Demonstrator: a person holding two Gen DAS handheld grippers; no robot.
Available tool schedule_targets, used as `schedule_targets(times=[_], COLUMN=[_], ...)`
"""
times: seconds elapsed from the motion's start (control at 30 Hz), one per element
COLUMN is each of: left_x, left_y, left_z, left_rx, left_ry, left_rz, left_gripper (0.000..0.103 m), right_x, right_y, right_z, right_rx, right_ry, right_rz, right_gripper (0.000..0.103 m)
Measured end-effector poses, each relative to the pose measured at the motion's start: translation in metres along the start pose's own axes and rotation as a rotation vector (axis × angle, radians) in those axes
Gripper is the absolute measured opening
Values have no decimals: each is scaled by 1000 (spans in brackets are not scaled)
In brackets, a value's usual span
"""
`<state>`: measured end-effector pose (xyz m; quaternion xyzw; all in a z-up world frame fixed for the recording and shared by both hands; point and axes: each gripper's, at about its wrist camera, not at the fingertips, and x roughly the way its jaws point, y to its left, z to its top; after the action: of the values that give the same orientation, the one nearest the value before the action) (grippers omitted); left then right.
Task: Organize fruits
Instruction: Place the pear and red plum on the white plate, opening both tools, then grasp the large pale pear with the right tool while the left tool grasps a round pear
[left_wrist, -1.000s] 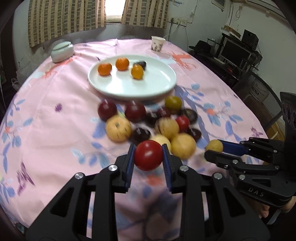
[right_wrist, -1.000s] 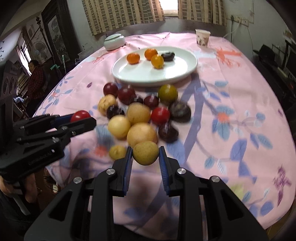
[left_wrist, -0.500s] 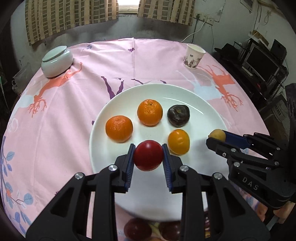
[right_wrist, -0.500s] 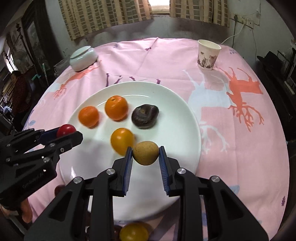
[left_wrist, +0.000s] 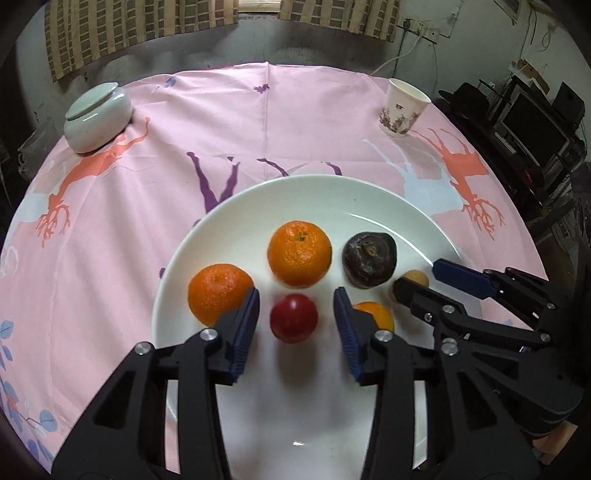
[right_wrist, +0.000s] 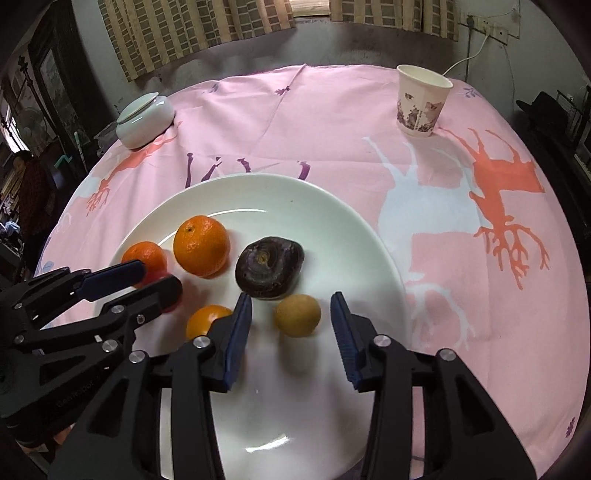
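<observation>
Left hand-held gripper (left_wrist: 295, 325) just opened, red fruit (left_wrist: 293, 322) loose between its jaws on white plate (left_wrist: 236, 221), frame centre. Right hand-held gripper (right_wrist: 291, 325) likewise just opened around tan fruit (right_wrist: 297, 315), lower centre of plate.

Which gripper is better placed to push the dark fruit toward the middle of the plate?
Right, probably. The dark fruit lies just beyond the right gripper, whose jaws have just opened off the yellow fruit. The left gripper sits farther off, over the red fruit on the plate.
</observation>
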<state>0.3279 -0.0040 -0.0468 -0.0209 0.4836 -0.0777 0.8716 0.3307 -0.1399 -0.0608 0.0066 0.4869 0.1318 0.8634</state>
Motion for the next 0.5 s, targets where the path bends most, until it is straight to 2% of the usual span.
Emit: schedule_targets(times=[0.07,0.13,0.23,0.33,0.4,0.5], left_x=[-14,-39,-85,-123,-135,-136], left_y=[5,13,25,29,31,34], left_z=[2,-1,-21,-63,-101,-155], left_rx=[-22,-45,-57,-30,-20,-44], left_ry=[-17,-51,-109,-173,-200,-182], left_rz=[-25,-34,-29,-6,8,-5], left_gripper=[61,62,72,91,93,93], right_x=[-10,-30,-76,-120,-133,-131], right_y=[-1,-1,6,10,9,8], right_z=[-1,-5,-23,-65,-104,-165], right_rx=[-1,-16,-77,-125,-119,-49], right_ry=[-4,-19,-67,-104,-99,-45], right_rz=[5,5,-26,-30,-16,57], right_gripper=[52,53,60,61,64,64])
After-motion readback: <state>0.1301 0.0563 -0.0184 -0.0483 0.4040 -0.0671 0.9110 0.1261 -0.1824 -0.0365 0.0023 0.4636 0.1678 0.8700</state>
